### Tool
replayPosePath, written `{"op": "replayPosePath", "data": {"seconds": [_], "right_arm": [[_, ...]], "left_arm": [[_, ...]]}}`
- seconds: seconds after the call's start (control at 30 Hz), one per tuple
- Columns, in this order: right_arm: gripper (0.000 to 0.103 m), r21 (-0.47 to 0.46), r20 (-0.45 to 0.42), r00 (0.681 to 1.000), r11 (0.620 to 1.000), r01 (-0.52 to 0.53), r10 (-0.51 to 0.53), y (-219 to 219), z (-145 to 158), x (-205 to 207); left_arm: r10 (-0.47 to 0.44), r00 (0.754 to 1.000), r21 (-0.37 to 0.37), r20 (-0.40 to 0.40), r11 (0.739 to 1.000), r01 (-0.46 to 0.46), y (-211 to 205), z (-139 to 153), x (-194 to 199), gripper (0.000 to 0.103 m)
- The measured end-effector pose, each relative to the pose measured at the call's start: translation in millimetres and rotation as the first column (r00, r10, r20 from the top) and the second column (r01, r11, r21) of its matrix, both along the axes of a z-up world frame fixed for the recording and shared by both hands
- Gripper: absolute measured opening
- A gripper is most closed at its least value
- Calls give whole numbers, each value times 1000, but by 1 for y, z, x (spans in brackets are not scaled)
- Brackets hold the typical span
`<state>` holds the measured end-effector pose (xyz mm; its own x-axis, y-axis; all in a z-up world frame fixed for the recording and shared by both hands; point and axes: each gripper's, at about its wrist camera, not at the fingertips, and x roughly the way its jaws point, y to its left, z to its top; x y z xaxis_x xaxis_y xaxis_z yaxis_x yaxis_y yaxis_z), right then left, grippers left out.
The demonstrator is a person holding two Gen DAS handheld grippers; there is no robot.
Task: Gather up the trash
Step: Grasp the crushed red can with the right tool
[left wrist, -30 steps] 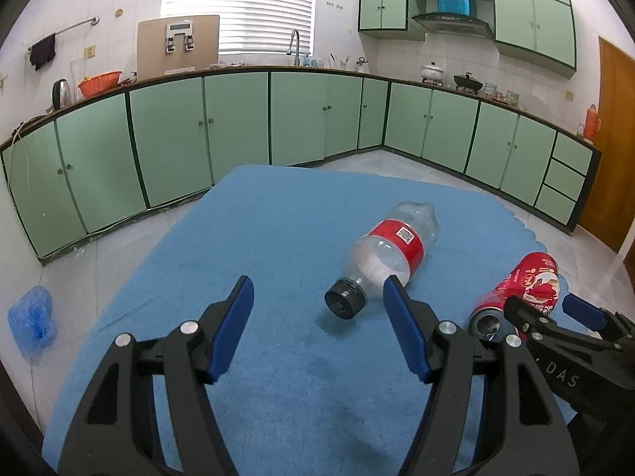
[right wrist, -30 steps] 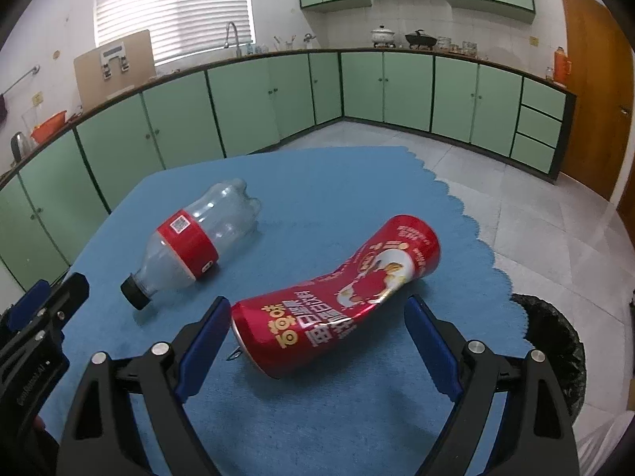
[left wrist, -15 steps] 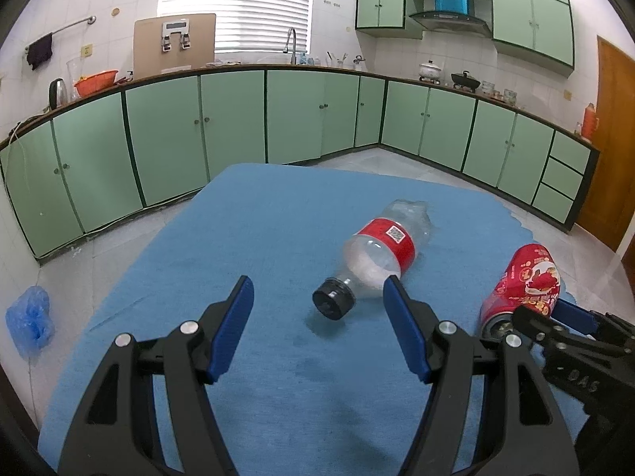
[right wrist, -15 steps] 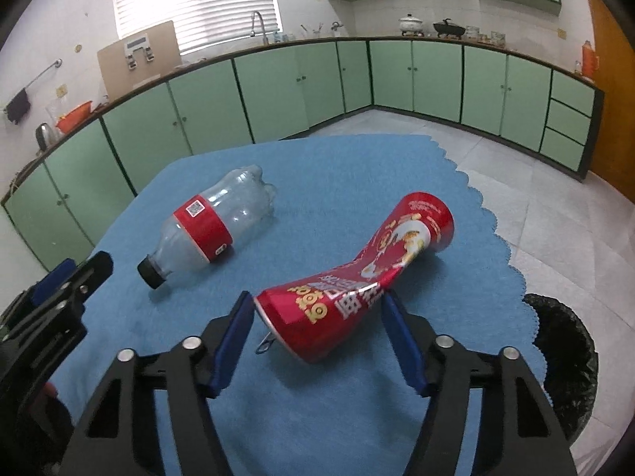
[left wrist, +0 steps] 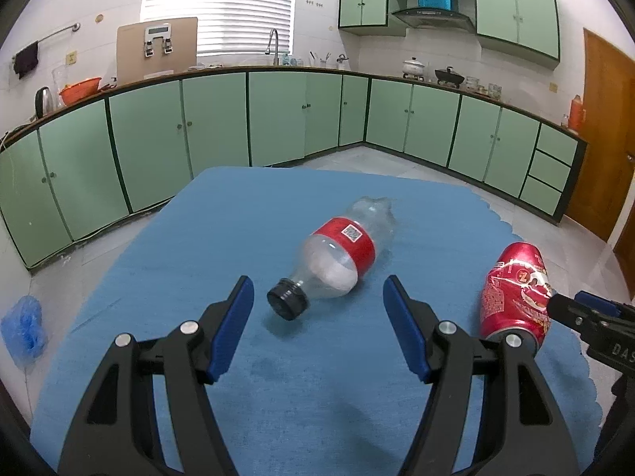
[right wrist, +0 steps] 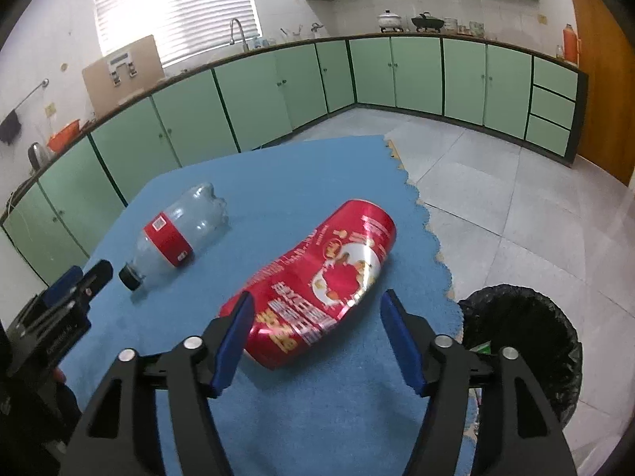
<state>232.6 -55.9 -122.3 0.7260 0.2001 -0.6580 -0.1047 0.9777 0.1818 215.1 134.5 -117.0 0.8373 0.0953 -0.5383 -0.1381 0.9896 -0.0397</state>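
**Right wrist view: can bracketed, no grip**

Right gripper [right wrist: 313, 327] jaws spread, straddling the dented red can's [right wrist: 317, 289] near end, apparently to pinch it. Left gripper [left wrist: 317, 317] spread; plastic bottle [left wrist: 337, 261] cap just ahead, between its tips. Lined bin [right wrist: 524, 349] beside the right jaw.

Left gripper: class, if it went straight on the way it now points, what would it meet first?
Probably the black cap of the plastic bottle, lying between the open fingers of the left gripper; depth is hard to judge.
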Motion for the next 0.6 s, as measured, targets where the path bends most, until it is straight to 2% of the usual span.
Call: {"op": "replayPosePath", "data": {"seconds": [0.07,0.33,0.47,0.53,0.6], "right_arm": [[70,5,-2,1000,1000,9,-9,2,-1,5],[74,121,-96,994,990,70,-58,-12,-15,26],[74,169,-139,989,984,63,-40,-14,-23,35],[72,173,-140,990,984,52,-28,-9,-24,37],[65,174,-136,991,984,40,-16,-6,-24,39]], "left_arm": [[2,1000,-1,1,1000,-2,0,1,1,66],[30,1000,-2,4,1000,-30,10,1,9,66],[34,999,-7,-1,999,-34,11,-1,15,66],[34,999,-6,-2,999,-34,10,-1,17,66],[34,999,-5,-4,999,-34,11,-1,18,66]]}}
